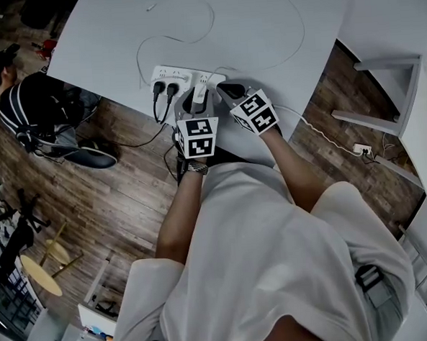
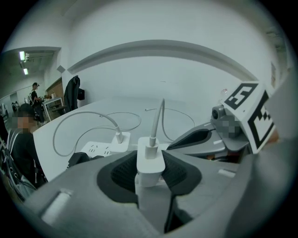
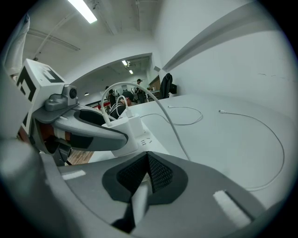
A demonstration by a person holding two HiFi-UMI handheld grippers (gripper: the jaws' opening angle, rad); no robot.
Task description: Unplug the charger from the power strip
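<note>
White table [image 1: 263,40] bears the power strip [image 1: 170,76] at its near edge; our left gripper [image 2: 150,174] clamps the charger [image 2: 150,160] beside it, our right gripper [image 3: 146,174] is closed, empty; prongs hidden, so we judge the pull unfinished

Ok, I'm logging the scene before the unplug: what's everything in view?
table: one, white, centre
power strip: one, white, at table's near edge
plugs: two, black, in the strip
charger: one, white, between the left jaws
second charger: one, white, on the strip
cables: several, white, looping across table
floor socket: one, white, wooden floor at right
seated person: one, dark top, left of table
left gripper: one, grey, shut on charger
right gripper: one, grey, jaws together, empty
</note>
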